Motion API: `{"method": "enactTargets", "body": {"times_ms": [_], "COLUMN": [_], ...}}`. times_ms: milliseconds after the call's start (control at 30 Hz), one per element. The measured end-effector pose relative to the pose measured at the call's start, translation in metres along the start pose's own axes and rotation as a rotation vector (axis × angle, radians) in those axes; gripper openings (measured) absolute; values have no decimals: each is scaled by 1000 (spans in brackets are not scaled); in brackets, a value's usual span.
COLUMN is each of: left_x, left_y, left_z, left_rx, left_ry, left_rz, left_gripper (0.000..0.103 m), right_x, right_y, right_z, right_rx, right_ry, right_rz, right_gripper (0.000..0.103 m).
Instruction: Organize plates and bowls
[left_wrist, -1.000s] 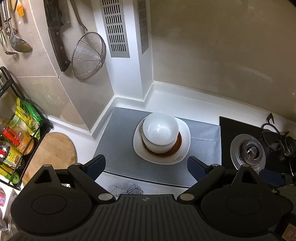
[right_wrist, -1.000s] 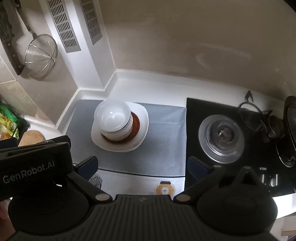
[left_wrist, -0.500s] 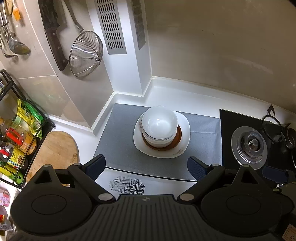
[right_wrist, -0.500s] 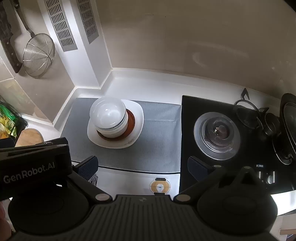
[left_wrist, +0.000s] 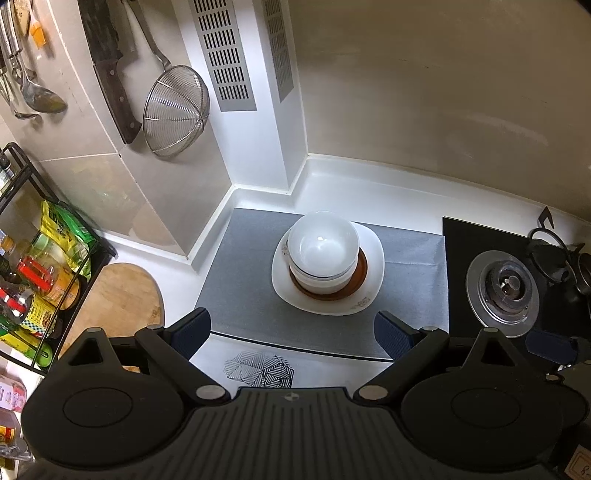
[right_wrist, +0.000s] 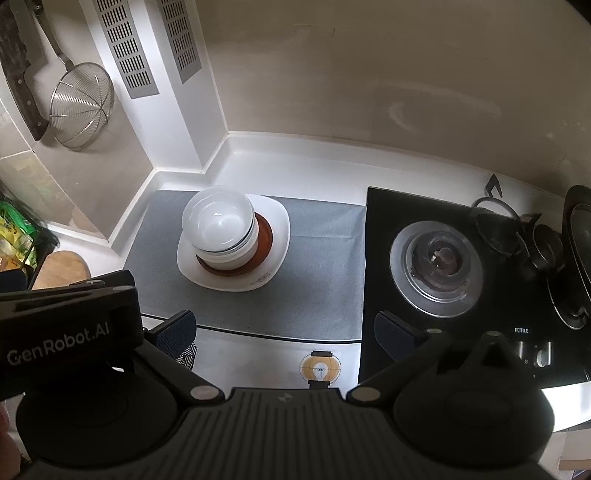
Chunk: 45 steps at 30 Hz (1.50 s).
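White bowls sit nested in a stack on a brown plate, which rests on a squarish white plate on a grey mat. In the right wrist view the same bowls top the brown plate and white plate. My left gripper hovers open above the counter's front, well short of the stack, with nothing between its fingers. My right gripper is open too, to the right of the stack and nearer the camera, also holding nothing.
A black gas hob with a steel burner lies right of the mat. A strainer and a cleaver hang on the left wall. A rack of bottles and packets and a wooden board stand at the left.
Both grippers have drawn back and up from the stack, which looks smaller and farther. More of the counter's front edge shows. The dishes have not moved.
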<state>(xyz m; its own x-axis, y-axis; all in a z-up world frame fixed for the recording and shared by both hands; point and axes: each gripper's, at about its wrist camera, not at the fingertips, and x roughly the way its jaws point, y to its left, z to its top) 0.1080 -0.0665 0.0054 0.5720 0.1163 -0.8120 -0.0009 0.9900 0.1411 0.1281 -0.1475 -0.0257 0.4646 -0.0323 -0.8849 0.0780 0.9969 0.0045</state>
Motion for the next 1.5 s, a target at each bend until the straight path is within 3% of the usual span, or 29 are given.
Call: {"method": "enactTargets", "body": {"times_ms": [233,433,1500], "left_x": [-4,-6,-3], "left_y": [5,7,25], "left_z": [1,0,4], "left_rx": [5,14,25], "left_ry": [-15,-35,-11], "left_rz": [-17,12,18], "left_gripper": [96,96,100], "right_x": [-5,-5,-8], "right_y": [4,9,28], "right_z": [0,0,2], "right_rx": [-2,-11,-7], "right_ry": [-28,-35,-32], "right_rz": [-11,-22,-8], "right_gripper": [102,102,102]}}
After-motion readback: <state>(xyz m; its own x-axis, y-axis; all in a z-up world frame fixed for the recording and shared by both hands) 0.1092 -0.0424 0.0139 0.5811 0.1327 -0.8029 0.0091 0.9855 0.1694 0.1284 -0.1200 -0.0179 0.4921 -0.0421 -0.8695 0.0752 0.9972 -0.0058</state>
